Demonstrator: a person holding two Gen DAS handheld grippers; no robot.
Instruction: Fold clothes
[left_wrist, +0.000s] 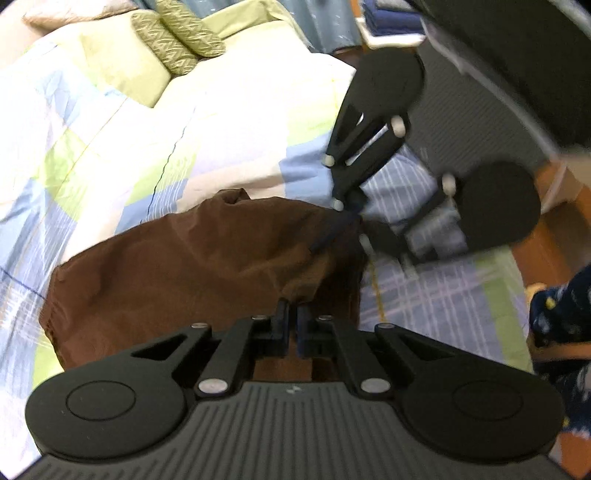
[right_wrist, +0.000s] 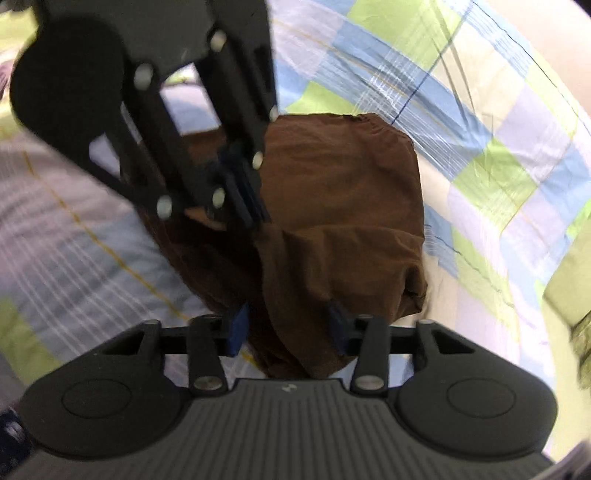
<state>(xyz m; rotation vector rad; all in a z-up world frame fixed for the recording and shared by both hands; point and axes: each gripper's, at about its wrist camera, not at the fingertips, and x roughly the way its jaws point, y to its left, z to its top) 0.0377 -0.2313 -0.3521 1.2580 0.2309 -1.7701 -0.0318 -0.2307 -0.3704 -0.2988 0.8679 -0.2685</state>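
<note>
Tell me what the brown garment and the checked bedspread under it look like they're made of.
The brown garment looks like thin woven cloth, perhaps cotton: matte, finely creased, draping softly. The checked bedspread looks like printed cotton over padding: matte, with puffy folds. Neither fibre can be confirmed by sight.

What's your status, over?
Left gripper shut on brown garment. Right gripper jaws apart, astride its bunched edge. Checked quilt underneath, nothing blocking.
</note>
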